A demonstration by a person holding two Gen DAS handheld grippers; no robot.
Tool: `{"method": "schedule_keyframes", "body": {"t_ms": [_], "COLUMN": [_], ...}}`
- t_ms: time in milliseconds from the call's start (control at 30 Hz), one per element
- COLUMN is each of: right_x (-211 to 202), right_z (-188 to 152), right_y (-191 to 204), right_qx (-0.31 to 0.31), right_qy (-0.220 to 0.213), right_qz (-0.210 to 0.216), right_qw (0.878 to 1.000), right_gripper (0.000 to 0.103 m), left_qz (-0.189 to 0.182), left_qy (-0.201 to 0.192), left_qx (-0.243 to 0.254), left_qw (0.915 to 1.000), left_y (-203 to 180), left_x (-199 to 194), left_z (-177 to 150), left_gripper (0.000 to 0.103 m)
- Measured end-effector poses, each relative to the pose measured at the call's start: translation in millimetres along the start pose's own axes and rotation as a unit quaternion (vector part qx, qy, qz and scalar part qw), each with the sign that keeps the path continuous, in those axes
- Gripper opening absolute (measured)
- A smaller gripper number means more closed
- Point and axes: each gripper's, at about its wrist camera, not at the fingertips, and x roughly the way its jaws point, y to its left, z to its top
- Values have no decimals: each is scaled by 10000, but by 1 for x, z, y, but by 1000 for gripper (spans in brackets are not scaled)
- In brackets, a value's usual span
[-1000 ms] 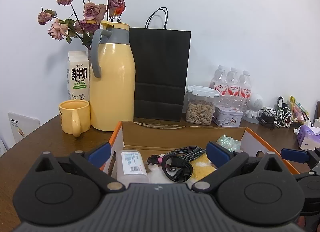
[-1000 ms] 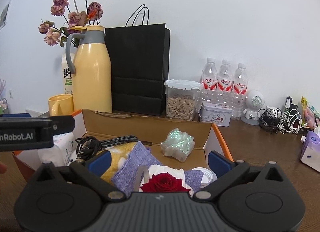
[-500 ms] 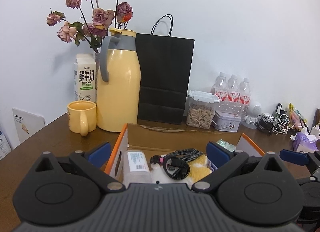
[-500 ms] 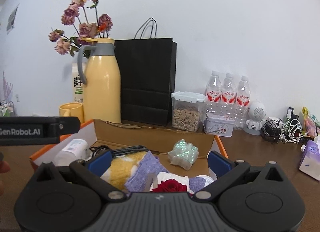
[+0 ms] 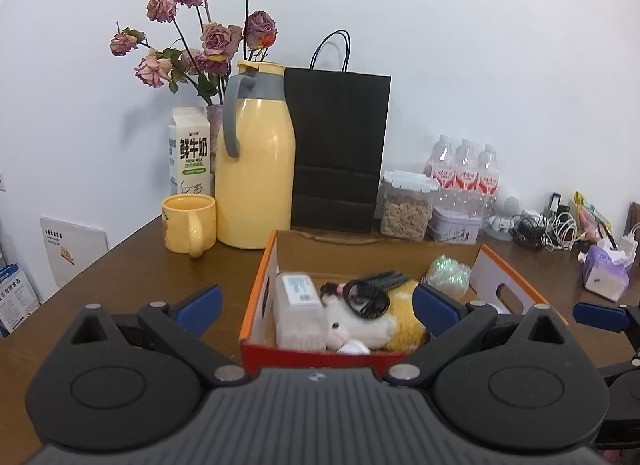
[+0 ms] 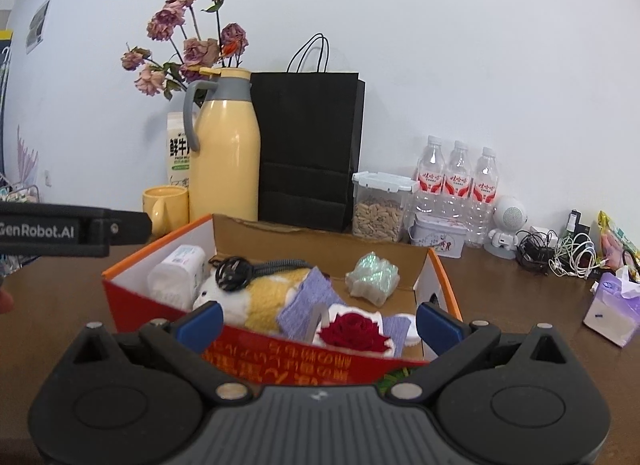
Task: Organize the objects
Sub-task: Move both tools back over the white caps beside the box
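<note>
From the left wrist view, I have pulled back and risen over the last second: the cardboard box that filled the bottom of my frame now sits further ahead, with its red near wall in sight. My left tongs stand wide open and hold nothing. I read this as a retreat after a placement, so the box looks packed and I am free to pick the next item or stop. Inside, along the box's left wall, lies a white labelled packet; beside it a white and yellow plush toy with a coiled black cable resting on top. A shimmering wrapped bundle sits toward the far right corner of the box. The box stands near the middle of the counter, well in front of the yellow jug and black paper bag at the back edge.

From the right wrist view, the same withdrawal shows: the box's printed red near wall, hidden before, is now in view. My right tongs are also spread open and empty. Here I see a purple cloth next to the plush toy, and a red rose on a white base close to the near wall. The contents lie loosely heaped, not sorted, though all appear to be within the walls.
</note>
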Motion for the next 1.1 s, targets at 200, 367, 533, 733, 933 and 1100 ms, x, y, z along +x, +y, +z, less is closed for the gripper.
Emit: {"method": "schedule_keyframes", "body": {"t_ms": [200,367,533,733,933,1100], "right_x": [-12,-17,-18,-14,-8,-2], "right_z": [-17,-30,-42,-58,-67,-70], "right_y": [5,10,13,13,13,15], "right_qx": [-81,-184,-209,-169,-95,-15], "right_qy": [233,447,650,884,1089,1208], "right_qz": [44,65,147,218,426,585], "right_qw": [9997,9988,9976,9957,9931,9910], "right_gripper": [103,103,103,100,78,57], "left_qz": [33,70,105,136,160,149], "left_qy": [175,352,540,739,895,976], "left_qx": [46,128,216,244,257,252], "left_qw": [9998,9993,9983,9969,9955,9948], "left_y": [8,13,17,24,28,28], "left_x": [-10,-16,-19,-21,-20,-18], "left_z": [-13,-24,-37,-50,-61,-67], "left_gripper": [103,103,103,103,103,103]}}
